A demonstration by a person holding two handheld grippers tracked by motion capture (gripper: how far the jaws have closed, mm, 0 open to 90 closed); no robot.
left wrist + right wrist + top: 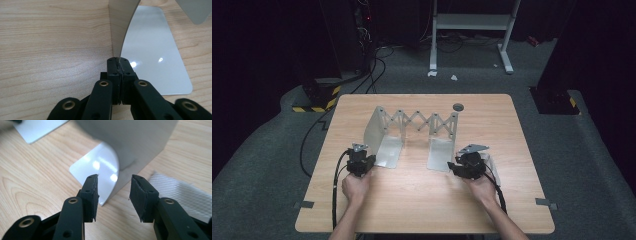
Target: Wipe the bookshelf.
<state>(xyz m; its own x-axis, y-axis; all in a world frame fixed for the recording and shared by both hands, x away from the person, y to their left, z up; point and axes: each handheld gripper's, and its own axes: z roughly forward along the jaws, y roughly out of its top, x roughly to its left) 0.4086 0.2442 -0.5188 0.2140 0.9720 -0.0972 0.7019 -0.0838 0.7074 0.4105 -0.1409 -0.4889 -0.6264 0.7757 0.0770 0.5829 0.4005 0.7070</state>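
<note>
An expandable metal bookend rack (414, 131) stands in the middle of the wooden desk (422, 200): two L-shaped steel end plates joined at the back by a scissor lattice (422, 121), which is stretched partway open. Each end plate has a flat foot lying on the desk.

The left tongs (119, 65) are clamped tight on the near edge of the left end plate (120, 27), right where the upright wall meets its foot (152, 50). The right tongs (114, 185) stand at a middling gap with nothing pinched; the near corner of the right end plate (140, 147) sits just ahead of them, a little toward the left jaw. A strip of pale mesh tape (180, 190), or something much like it, lies on the desk beside that plate.

The rack looks light, thin and stiff, with smooth glossy faces that could slip between the pads, so a firm, square bite on the upright's edge seems best. The lattice should slide easily, and a grip low on each upright, near the bend, would likely keep the plates from tipping or twisting.
</note>
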